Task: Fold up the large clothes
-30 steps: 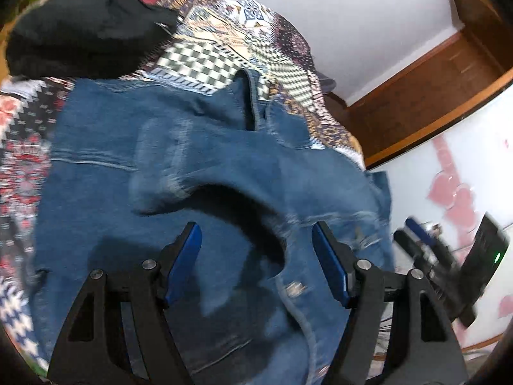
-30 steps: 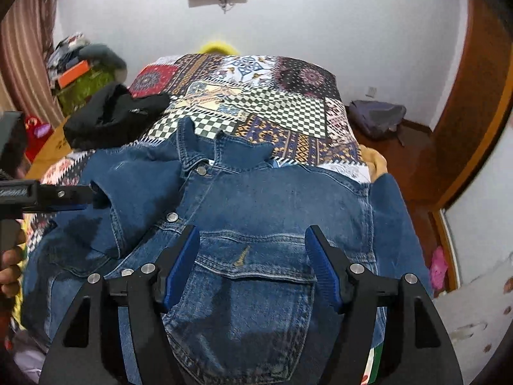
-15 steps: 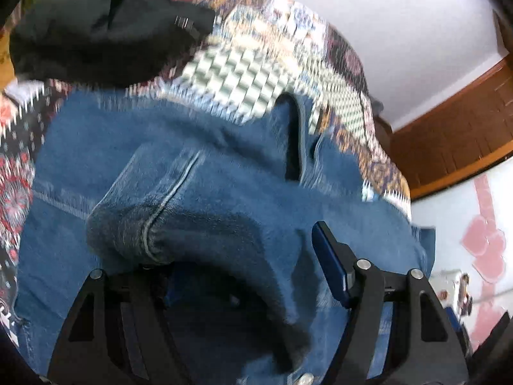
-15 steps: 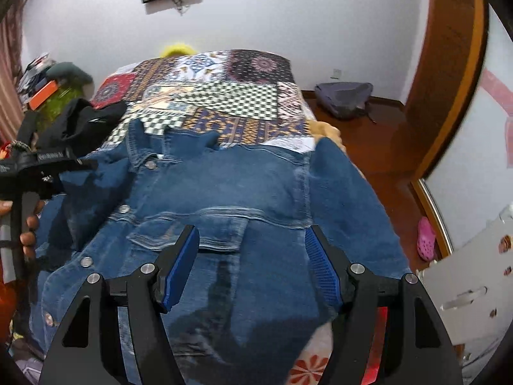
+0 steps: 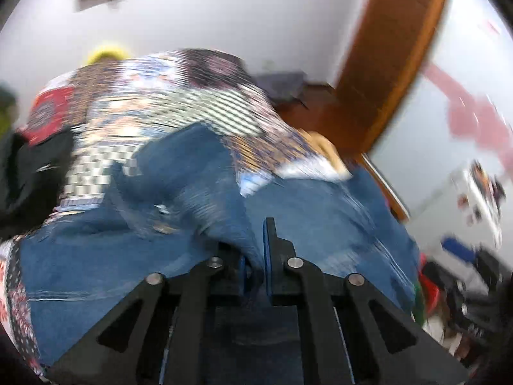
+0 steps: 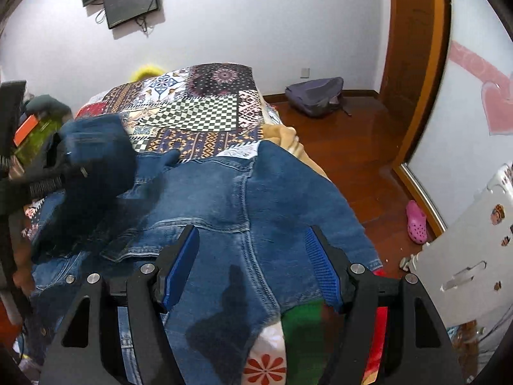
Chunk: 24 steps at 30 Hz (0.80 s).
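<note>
A blue denim jacket [image 6: 224, 199] lies front-up on the patchwork bed cover [image 6: 205, 109]. My left gripper [image 5: 255, 256] is shut on a fold of the jacket's left sleeve [image 5: 231, 221]; in the right wrist view that sleeve [image 6: 96, 150] is lifted above the jacket's left side. The left wrist view is blurred by motion. My right gripper [image 6: 251, 263] is open and empty, held over the jacket's lower right part near the right sleeve [image 6: 307, 192].
A black garment [image 5: 29, 166] lies on the bed at the left. A grey backpack [image 6: 315, 96] and a pink shoe [image 6: 416, 222] are on the wooden floor to the right. A white board [image 6: 471, 250] stands at the right. The bed edge is near my right gripper.
My left gripper has closed on the left sleeve and lifted it, swinging to the right. My right gripper has moved right, towards the jacket's right side, and stays open.
</note>
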### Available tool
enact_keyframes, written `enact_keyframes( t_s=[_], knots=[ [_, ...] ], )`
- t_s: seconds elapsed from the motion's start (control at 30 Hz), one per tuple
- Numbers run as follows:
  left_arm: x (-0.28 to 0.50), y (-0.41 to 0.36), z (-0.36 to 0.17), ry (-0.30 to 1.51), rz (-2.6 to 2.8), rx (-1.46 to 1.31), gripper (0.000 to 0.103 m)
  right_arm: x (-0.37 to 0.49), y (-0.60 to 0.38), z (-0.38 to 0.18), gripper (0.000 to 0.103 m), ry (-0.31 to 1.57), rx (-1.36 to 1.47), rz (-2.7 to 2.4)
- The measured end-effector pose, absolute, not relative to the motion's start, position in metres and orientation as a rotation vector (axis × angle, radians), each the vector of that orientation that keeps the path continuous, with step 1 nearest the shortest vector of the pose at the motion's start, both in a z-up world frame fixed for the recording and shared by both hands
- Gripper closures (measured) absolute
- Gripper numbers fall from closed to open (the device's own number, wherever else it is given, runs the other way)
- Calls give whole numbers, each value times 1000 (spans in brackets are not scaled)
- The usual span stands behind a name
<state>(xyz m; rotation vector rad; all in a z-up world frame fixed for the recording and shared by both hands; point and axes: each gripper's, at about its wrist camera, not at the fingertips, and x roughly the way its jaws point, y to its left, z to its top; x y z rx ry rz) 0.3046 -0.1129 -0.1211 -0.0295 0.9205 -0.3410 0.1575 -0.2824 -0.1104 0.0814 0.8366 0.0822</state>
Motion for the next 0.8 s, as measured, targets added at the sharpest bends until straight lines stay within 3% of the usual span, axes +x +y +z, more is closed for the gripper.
enact_keyframes(
  t_s=[0.13, 0.23, 0.4, 0.63, 0.8],
  knots=[
    [291, -151, -153, 1058, -432, 81, 87, 153, -290, -113, 38, 850, 95, 73],
    [280, -161, -171, 1088, -438, 149, 77, 151, -295, -116, 38, 861, 99, 64],
    [273, -154, -156, 1088, -506, 84, 49, 150, -303, -119, 38, 880, 132, 57],
    [261, -139, -120, 982, -486, 88, 43, 148, -326, -114, 38, 878, 256, 64],
    [259, -111, -104, 875, -400, 124, 33, 150, -349, -121, 38, 898, 341, 41]
  ],
)
